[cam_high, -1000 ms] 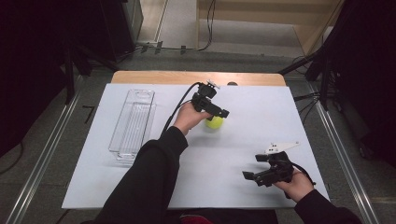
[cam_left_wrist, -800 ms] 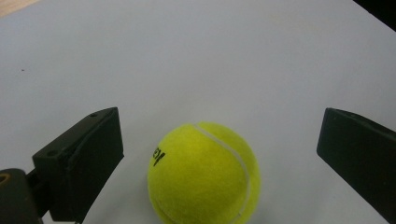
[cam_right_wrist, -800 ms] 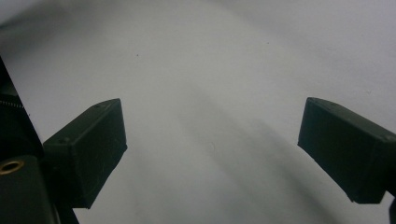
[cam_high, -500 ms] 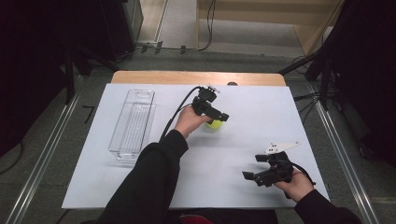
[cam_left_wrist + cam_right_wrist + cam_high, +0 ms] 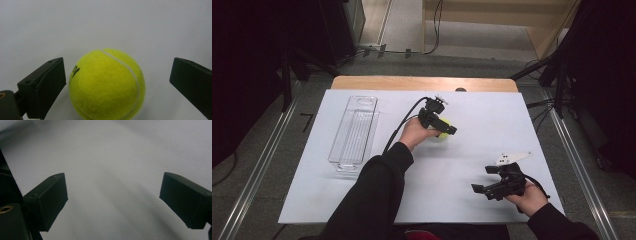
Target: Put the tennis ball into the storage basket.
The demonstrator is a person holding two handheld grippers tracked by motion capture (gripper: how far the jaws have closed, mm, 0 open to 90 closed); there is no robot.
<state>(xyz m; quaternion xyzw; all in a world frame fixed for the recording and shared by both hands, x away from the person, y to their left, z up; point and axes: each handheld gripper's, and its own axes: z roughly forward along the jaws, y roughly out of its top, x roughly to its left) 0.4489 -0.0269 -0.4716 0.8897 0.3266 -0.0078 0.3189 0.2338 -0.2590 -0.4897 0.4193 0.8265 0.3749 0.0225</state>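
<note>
One ball [image 5: 107, 85] between left tool [image 5: 117, 82] jaws

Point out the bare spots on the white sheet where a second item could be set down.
Free: the right far corner of the white sheet, and the stretch between the clear tray and the right gripper. Crowded: mid-sheet, where the left gripper, jaws open, straddles the tennis ball.
</note>
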